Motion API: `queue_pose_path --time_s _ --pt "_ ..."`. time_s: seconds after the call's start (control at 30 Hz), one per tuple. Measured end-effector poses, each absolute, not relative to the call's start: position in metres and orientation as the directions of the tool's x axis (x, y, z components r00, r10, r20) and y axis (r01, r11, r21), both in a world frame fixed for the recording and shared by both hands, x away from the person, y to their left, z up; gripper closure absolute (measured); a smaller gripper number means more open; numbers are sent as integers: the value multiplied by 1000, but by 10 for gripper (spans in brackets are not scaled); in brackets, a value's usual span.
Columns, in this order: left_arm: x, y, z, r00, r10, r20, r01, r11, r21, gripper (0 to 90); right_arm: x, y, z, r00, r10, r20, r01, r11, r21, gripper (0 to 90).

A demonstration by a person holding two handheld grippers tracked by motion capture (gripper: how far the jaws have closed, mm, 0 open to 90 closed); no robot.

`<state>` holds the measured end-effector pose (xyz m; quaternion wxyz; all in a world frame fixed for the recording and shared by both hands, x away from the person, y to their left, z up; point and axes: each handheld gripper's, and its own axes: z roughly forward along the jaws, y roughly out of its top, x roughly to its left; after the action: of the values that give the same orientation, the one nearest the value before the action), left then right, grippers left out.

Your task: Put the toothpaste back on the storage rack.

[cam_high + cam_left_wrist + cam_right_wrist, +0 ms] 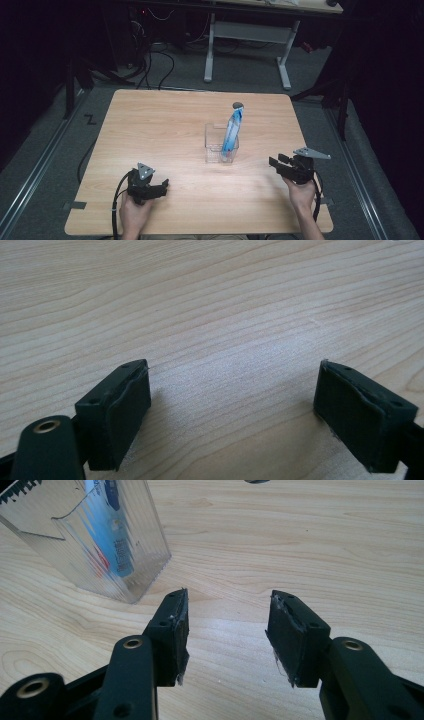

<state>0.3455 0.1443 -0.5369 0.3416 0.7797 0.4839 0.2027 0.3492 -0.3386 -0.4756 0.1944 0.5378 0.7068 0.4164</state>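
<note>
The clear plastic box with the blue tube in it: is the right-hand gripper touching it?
Apart. In the right gripper view, bare wood lies between the open right gripper and the clear box; the high view shows the same gap.

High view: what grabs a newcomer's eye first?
The clear plastic container at the middle of the wooden table, with a blue-and-white tube standing tilted inside and poking above its rim. Just behind it lies a small dark object. Near the front edge, the left gripper and right gripper flank the container, both open and empty.
</note>
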Motion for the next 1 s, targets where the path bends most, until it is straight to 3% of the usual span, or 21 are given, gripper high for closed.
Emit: queue_pose_path --time_s 1.0 --pt "345 144 -537 449 893 -15 616 -298 729 152 356 -333 -511 -321 937 140 645 108 757 518"
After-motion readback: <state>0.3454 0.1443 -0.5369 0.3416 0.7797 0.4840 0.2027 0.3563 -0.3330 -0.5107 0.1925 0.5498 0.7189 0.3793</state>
